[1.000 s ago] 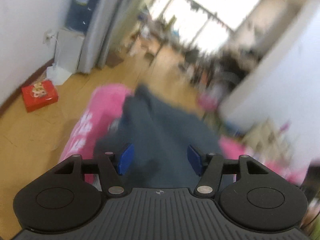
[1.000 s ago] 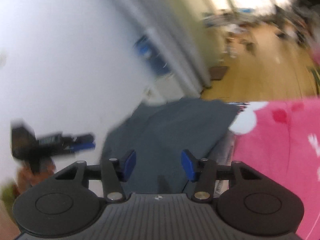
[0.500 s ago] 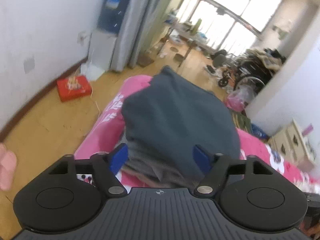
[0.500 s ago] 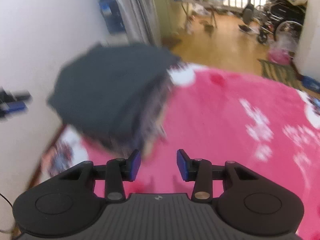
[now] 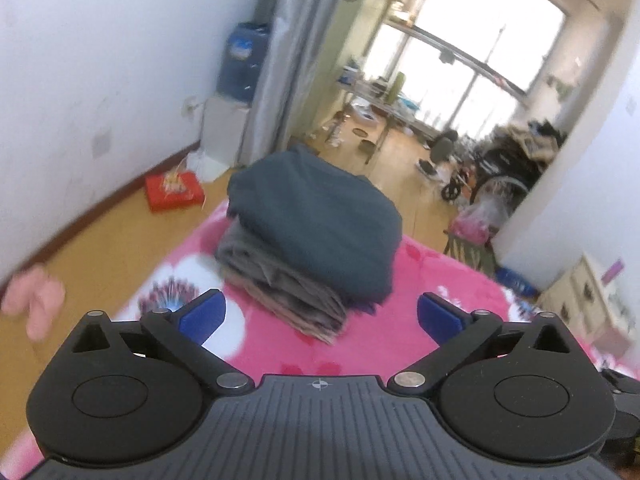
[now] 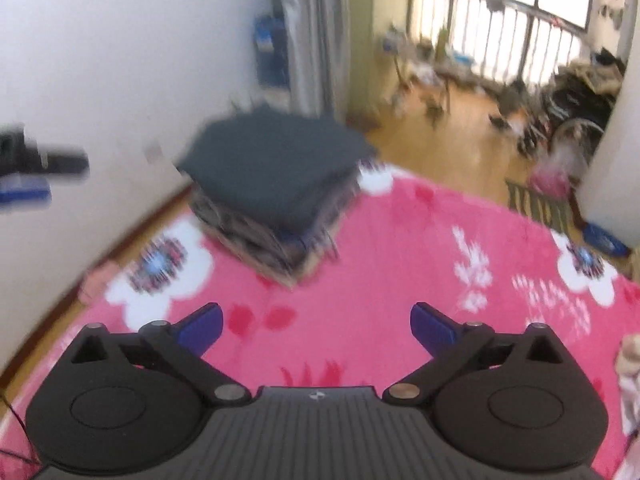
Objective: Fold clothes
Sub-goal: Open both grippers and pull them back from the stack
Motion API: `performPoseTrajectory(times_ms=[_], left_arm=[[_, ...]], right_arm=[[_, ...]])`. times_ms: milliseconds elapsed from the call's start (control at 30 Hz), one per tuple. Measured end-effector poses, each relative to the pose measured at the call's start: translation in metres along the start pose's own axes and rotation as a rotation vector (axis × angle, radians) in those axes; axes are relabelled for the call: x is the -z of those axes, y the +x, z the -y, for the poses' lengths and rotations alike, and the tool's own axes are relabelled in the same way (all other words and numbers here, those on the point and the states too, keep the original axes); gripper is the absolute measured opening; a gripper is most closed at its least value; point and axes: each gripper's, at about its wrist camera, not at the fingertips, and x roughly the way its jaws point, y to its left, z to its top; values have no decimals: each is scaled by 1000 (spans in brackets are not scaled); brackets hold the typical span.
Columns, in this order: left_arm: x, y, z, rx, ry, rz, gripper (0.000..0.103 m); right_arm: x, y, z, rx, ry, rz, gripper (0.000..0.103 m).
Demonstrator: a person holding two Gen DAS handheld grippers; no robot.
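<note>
Pink, flower-printed blanket (image 5: 432, 280) covers the bed under both cameras, with wooden floor (image 5: 100, 248) and a white wall (image 5: 80, 60) beyond it.

Left tongs (image 5: 319, 315) stand spread wide, blue pads (image 5: 202, 312) far apart, the jaws having just been opening; only blanket shows in the gap. Right tongs (image 6: 316, 322) are equally spread, also just opened, with bare pink blanket between the pads (image 6: 430, 326).

Ahead of both, well clear of the tips, sits the stack of folded clothes (image 5: 312, 236) near the bed's far left edge. A dark teal-grey garment (image 6: 276, 168) lies folded on top; grey and lighter layers (image 5: 280, 280) show beneath it. In the right view the stack is blurred.

Beyond the bed, a red box (image 5: 174, 192) lies on the floor by the wall, near a white stand carrying a blue water bottle (image 5: 242, 62) and a grey curtain (image 5: 280, 60). Farther off are a bright window (image 5: 480, 40) and a wheelchair (image 5: 492, 176). Something pink and blurred (image 5: 34, 300) shows at the left wrist view's left edge; what it is cannot be told. At the right wrist view's left edge, a dark, blurred object with a blue part (image 6: 28, 172) shows against the wall.
</note>
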Motion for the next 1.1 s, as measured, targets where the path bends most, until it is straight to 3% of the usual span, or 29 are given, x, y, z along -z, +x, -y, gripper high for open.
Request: performPoseTrajectory(times_ms=[267,433,633,867,1100], left_arm=[[28,-42,4,-119,-87,28,103],[35,-65,13,-207,-29,87,103],[37,-82,20,-285,32,79,103],[49,-100,23,-306,68,157,103],[58,-95,21,-320,76,72,103]], right_arm=[[7,-52,-21,61,-40,83,103],[18,-78,-34,131,-19,153,103],[15,-101,-48,182,22,199,103],[11,-114,-71,226,-45,232,103],[12,-102,-81,300,-49,163,103]])
